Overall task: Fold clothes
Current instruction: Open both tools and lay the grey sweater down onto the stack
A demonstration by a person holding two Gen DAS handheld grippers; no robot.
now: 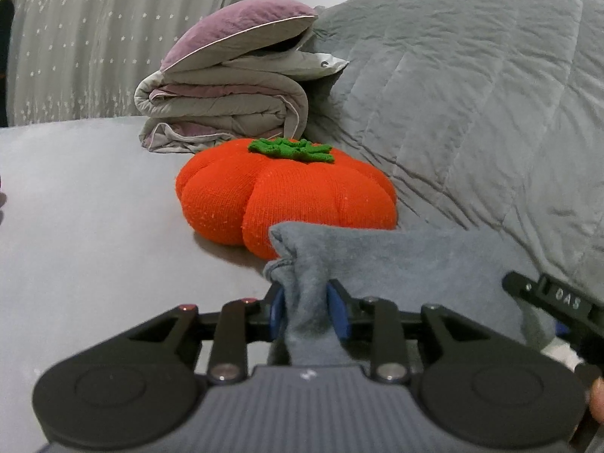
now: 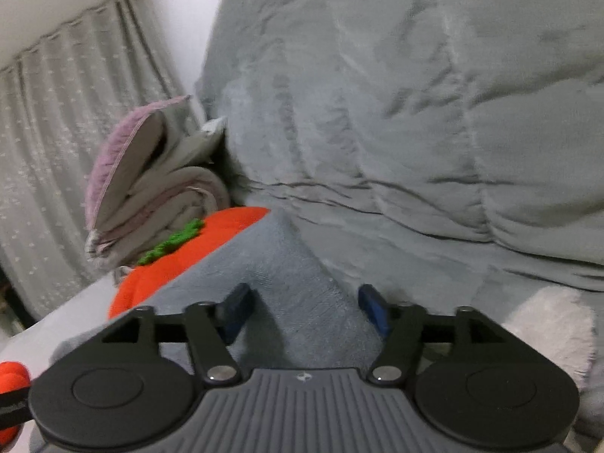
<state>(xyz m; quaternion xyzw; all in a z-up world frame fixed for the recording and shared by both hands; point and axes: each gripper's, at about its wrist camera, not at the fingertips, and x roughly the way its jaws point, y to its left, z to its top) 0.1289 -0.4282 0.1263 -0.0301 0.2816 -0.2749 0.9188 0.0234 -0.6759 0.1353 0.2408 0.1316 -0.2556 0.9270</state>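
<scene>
A grey-blue fleece garment (image 1: 396,256) lies on the bed in front of both grippers. In the left wrist view my left gripper (image 1: 307,302) has a bunched fold of it squeezed between the blue pads (image 1: 338,309). One black finger of the right gripper (image 1: 528,290) shows at the right edge, over the same garment. In the right wrist view my right gripper (image 2: 305,302) stands wide open. A raised ridge of the garment (image 2: 279,264) sits between its fingers, and neither blue pad (image 2: 236,309) touches it.
An orange pumpkin cushion (image 1: 287,196) with a green stalk lies just behind the garment. A folded purple-and-grey quilt stack (image 1: 226,98) sits further back. A large grey quilt (image 1: 472,94) rises on the right, a starred curtain (image 1: 75,37) hangs at the back left, and something white and fluffy (image 2: 547,321) lies at the right.
</scene>
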